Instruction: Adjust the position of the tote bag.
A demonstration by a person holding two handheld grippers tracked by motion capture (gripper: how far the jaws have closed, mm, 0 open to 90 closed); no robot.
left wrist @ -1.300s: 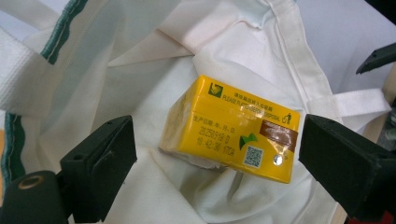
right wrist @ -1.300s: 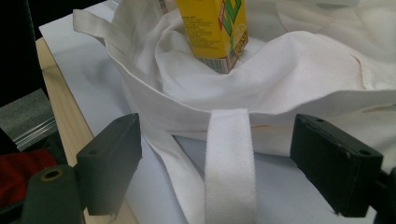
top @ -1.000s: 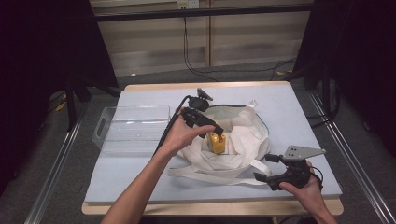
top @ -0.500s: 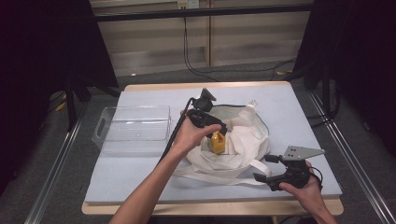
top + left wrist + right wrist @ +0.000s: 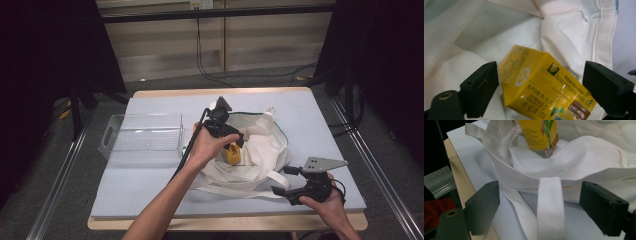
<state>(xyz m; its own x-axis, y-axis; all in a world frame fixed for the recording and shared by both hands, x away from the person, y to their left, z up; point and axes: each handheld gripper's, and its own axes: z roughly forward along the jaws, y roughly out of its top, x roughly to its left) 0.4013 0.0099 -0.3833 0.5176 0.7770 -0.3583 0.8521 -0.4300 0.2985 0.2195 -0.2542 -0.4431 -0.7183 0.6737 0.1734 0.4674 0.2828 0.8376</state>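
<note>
On blue table (image 5: 150,190), yellow carton (image 5: 541,85) in white bag (image 5: 260,150) is straddled by closing, ungripped left gripper (image 5: 541,82); right gripper (image 5: 549,207) open; squeeze needed next.

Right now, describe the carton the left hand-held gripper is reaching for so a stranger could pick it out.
Find the white cloth tote bag mid-table, right of the clear plastic bin. In its folds lies a small yellow drink carton, the only brightly coloured thing there.
</note>
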